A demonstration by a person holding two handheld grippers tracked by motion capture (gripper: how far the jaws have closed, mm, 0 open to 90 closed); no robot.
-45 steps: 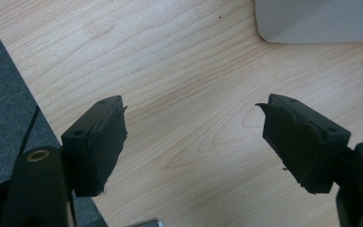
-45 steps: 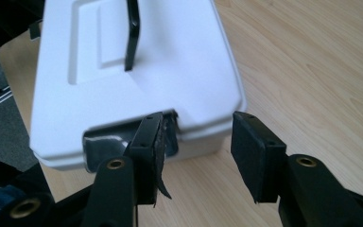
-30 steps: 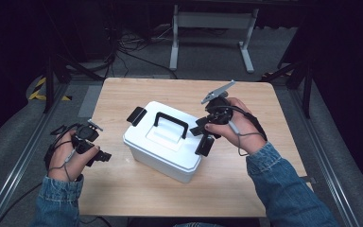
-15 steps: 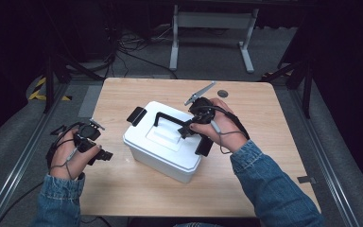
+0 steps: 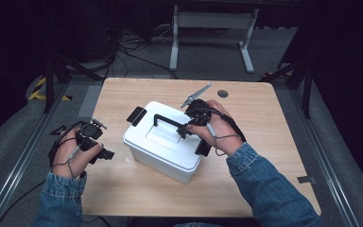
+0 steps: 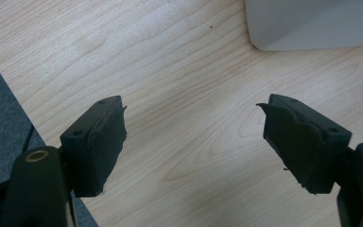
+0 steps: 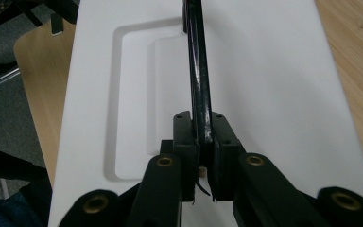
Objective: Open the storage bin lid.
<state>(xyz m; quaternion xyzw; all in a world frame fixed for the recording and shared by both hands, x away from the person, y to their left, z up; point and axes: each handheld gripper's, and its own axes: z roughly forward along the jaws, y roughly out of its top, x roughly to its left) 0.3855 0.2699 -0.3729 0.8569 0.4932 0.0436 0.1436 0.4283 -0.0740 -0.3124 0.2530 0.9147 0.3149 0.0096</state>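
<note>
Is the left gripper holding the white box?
No, the left gripper is open over bare table, with the white box lying apart beyond it.

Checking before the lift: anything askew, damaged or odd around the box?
Little stands out. The white box sits skewed to the table edges, lid on. The right gripper is clamped on the black handle. The left gripper pads look frayed at the edges.

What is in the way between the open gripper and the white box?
Nothing visible. The left gripper hangs open over bare wooden table, the white box just ahead. The right gripper has closed on its black handle.
</note>
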